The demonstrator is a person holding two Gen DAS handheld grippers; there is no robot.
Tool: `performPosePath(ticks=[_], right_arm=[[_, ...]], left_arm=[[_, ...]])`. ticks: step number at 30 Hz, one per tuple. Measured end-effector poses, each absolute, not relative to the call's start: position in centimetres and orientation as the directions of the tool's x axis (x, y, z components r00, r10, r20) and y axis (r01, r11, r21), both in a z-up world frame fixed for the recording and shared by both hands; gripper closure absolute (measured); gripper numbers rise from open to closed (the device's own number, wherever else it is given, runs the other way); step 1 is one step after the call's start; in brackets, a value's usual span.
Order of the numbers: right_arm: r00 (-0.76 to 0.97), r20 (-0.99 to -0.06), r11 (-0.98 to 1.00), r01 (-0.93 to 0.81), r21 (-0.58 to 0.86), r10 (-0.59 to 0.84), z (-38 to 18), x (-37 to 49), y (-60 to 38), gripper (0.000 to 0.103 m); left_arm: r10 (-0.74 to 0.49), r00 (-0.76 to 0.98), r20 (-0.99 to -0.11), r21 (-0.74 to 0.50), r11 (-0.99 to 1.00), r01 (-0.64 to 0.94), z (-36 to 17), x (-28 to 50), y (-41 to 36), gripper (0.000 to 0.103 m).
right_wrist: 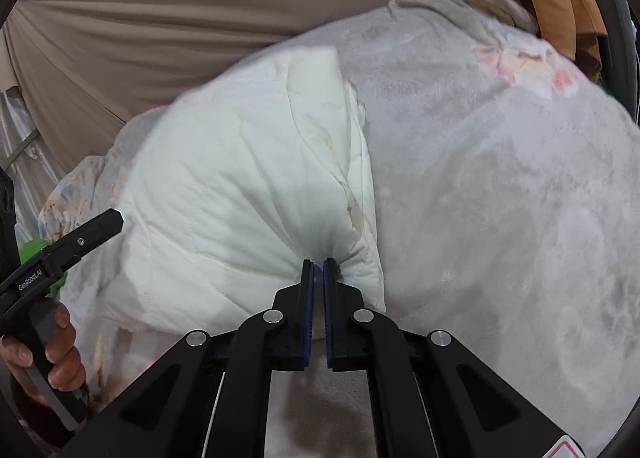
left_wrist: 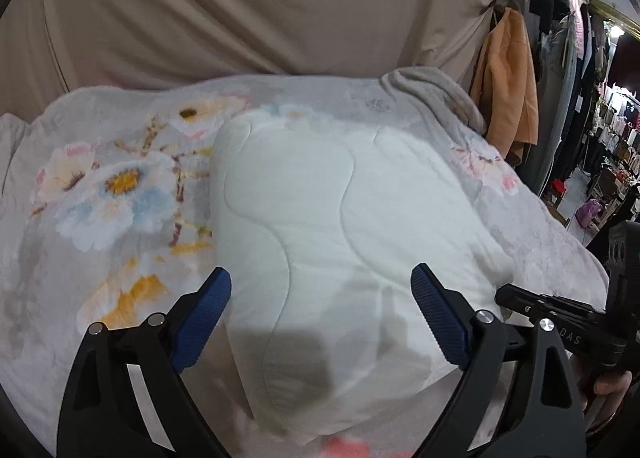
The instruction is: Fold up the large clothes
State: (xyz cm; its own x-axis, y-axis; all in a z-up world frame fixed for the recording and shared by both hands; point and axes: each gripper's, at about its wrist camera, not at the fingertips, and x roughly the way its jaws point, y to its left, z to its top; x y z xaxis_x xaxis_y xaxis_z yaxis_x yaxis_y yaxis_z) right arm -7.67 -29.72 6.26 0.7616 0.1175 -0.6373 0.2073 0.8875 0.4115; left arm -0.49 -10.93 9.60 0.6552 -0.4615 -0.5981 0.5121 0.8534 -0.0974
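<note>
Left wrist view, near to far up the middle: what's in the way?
Left gripper, open → white quilt → floral blanket → beige curtain.

Bare floral blanket (left_wrist: 100,194) lay clear left of the folded white quilt (left_wrist: 320,198), beige curtain (left_wrist: 240,6) closed off the back, hanging orange garment (left_wrist: 508,86) crowded the right.
</note>
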Motion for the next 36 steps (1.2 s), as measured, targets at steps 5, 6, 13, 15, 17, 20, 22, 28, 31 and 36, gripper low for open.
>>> performPosePath(ticks=[5, 6, 13, 15, 17, 20, 22, 28, 31, 36], right_arm=[[0.819, -0.571, 0.898, 0.203, 0.391, 0.063, 11.0, -5.3, -31.1, 0.1], [0.816, -0.577, 0.901, 0.221, 0.373, 0.039, 11.5, -4.2, -31.2, 0.099], [0.716, -0.694, 0.907, 0.242, 0.343, 0.072, 7.6, 3.3, -31.5, 0.092], [0.697, -0.709, 0.9, 0.236, 0.366, 0.106, 5.1, 4.1, -31.6, 0.096], [0.704, -0.697, 0.881, 0.236, 0.409, 0.135, 3.4, 3.9, -32.0, 0.1], [0.711, -0.688, 0.872, 0.239, 0.427, 0.142, 3.1, 3.4, -32.1, 0.1], [0.719, -0.683, 0.858, 0.266, 0.44, 0.127, 4.5, 2.0, -32.2, 0.099], [0.748, -0.648, 0.866, 0.221, 0.448, 0.144, 6.3, -4.4, -31.7, 0.09], [0.711, -0.686, 0.864, 0.238, 0.444, 0.156, 3.6, -4.2, -31.4, 0.088], [0.718, -0.674, 0.841, 0.25, 0.479, 0.17, 3.7, -4.4, -31.9, 0.088]], left_arm=[[-0.487, 0.698, -0.525, -0.108, 0.852, 0.513, 13.7, 1.1, -12.3, 0.011], [-0.482, 0.693, -0.536, -0.108, 0.853, 0.51, 13.6, 1.9, -12.9, 0.011], [-0.382, 0.641, -0.666, -0.101, 0.897, 0.43, 8.1, 7.9, -15.7, 0.01], [-0.37, 0.651, -0.663, -0.095, 0.904, 0.417, 7.1, 8.2, -15.5, 0.006], [-0.367, 0.658, -0.657, -0.073, 0.901, 0.428, 6.8, 7.8, -15.8, 0.005], [-0.323, 0.693, -0.644, 0.002, 0.906, 0.424, 6.0, 7.1, -16.8, 0.005], [-0.303, 0.709, -0.637, 0.029, 0.909, 0.415, 5.9, 6.9, -16.8, 0.005], [-0.321, 0.705, -0.632, 0.007, 0.907, 0.42, 5.9, 6.8, -16.3, 0.005], [-0.323, 0.713, -0.622, 0.032, 0.899, 0.436, 5.7, 6.3, -16.8, 0.005], [-0.306, 0.718, -0.625, 0.047, 0.903, 0.426, 5.6, 6.1, -16.9, 0.005]])
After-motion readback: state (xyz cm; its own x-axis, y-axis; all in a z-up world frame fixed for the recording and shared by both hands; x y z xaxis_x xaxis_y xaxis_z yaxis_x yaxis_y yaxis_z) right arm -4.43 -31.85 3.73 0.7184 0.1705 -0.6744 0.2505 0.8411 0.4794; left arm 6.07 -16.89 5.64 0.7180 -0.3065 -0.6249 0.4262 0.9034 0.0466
